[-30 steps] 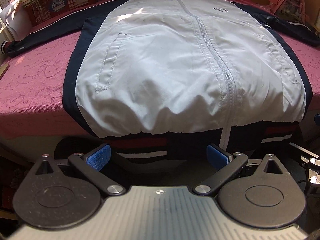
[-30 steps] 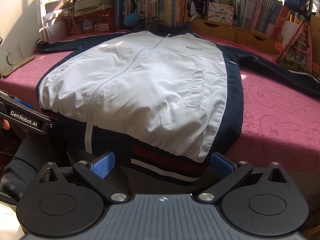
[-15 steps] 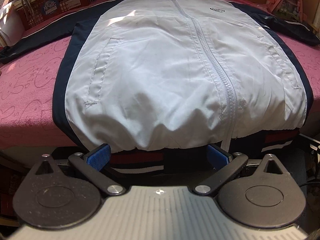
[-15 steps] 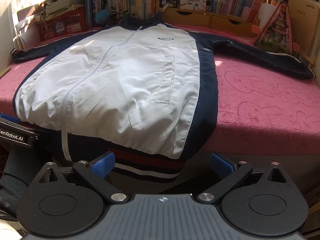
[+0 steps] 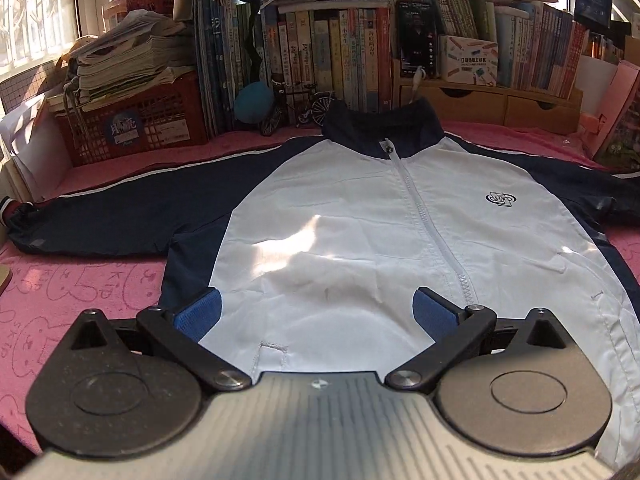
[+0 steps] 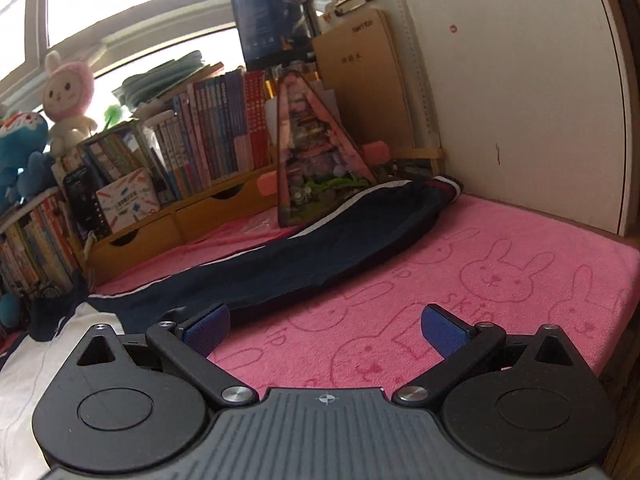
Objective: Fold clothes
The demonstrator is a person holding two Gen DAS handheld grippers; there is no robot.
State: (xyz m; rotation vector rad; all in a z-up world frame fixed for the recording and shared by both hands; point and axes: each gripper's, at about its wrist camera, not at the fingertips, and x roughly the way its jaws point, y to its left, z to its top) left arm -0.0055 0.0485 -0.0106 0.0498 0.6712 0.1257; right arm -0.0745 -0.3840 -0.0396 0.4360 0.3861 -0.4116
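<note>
Both tools stand spread and empty: left tool [image 5: 316, 308] over the zipped jacket [image 5: 360, 240] lying flat, front up, on the pink tabletop [image 6: 480, 280]; right tool [image 6: 324, 330] facing its outstretched sleeve [image 6: 320, 256]. Folding that sleeve inward needs a grip near its cuff [image 6: 446, 188].

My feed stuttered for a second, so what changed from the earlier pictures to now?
Both grippers moved in from the hem. The left gripper now sits over the jacket front, facing the collar. The right gripper swung right, toward the right sleeve on the pink cloth. Both jaws stay open, holding nothing; the jacket stays flat and zipped.
</note>
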